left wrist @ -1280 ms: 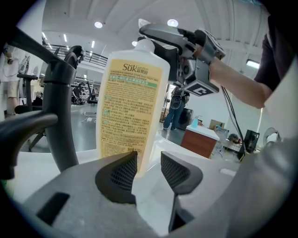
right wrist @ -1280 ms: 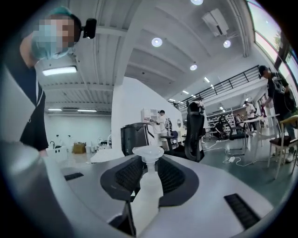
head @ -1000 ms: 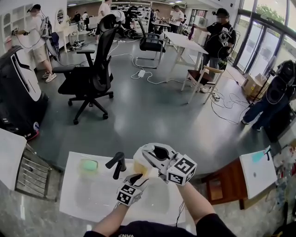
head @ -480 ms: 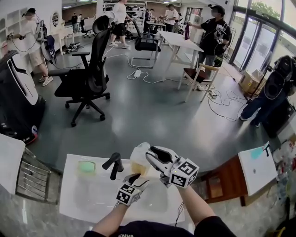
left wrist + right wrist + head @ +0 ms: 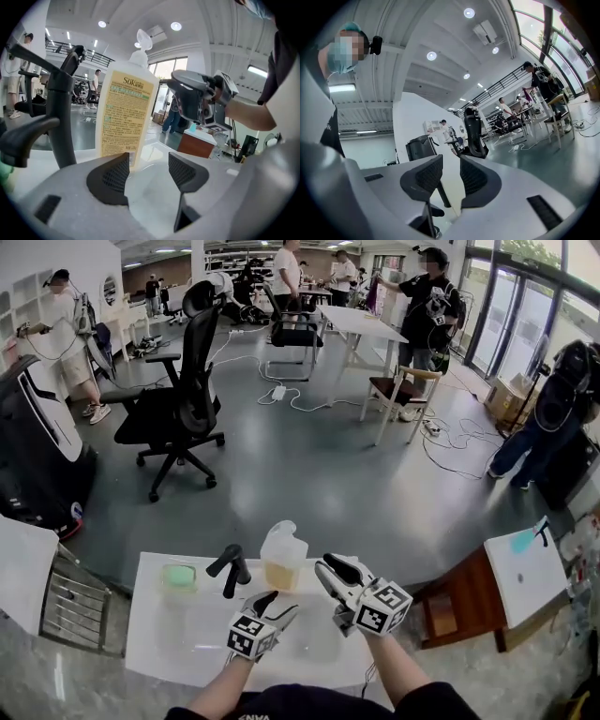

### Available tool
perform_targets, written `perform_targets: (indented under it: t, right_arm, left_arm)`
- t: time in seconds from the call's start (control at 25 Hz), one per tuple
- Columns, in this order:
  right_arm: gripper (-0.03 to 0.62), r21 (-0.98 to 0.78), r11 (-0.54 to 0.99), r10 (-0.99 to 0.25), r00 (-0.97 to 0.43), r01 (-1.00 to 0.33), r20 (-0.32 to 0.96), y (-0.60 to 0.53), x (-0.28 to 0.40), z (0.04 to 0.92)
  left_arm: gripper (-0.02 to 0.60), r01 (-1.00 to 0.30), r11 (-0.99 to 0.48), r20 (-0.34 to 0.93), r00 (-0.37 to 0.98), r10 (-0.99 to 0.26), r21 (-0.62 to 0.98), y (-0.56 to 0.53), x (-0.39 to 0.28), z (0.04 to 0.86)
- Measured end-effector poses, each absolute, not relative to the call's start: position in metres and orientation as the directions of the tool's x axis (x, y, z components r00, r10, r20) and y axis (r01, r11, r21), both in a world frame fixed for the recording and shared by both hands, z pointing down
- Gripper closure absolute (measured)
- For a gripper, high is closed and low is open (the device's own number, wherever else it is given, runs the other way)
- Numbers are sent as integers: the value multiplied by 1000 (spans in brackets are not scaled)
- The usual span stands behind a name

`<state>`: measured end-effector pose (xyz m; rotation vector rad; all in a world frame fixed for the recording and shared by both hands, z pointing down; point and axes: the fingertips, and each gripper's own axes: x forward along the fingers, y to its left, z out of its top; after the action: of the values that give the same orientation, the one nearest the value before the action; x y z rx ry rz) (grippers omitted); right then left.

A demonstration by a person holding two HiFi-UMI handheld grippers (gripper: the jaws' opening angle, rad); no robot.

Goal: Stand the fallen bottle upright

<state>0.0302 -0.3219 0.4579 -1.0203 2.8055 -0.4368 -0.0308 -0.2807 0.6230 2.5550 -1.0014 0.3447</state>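
One bottle (image 5: 281,557), one black faucet (image 5: 231,569), one green pad (image 5: 178,576), two grippers. The bottle stands upright at the far edge of the white sink counter (image 5: 155,652), about mid-edge, just right of the faucet. The green pad lies near the far-left corner.

Left gripper (image 5: 269,603): jaws spread and opening, with nothing between them and the bottle just ahead. Right gripper (image 5: 328,570): jaws apart and closing, with nothing pinched, to the right of the bottle and clear of it.

A second ago the right gripper was up against the bottle. It has since moved off to the right, and the bottle stands free. The left gripper has barely moved.
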Motion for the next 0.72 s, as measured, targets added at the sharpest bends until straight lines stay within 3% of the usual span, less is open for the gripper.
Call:
perform_targets:
  t: [0.44,0.72]
  right_arm:
    - [510,-383,654,-715,-698,-653,-30,-258,70,478]
    - [568,-378,641,-724,-690,-668,-9,-215,84,488]
  left_arm:
    - [325,-731,-652,300,680,-669,203,-235,-38,592]
    - [398,-734,-656,236,678,-696,175,-197,-32,565]
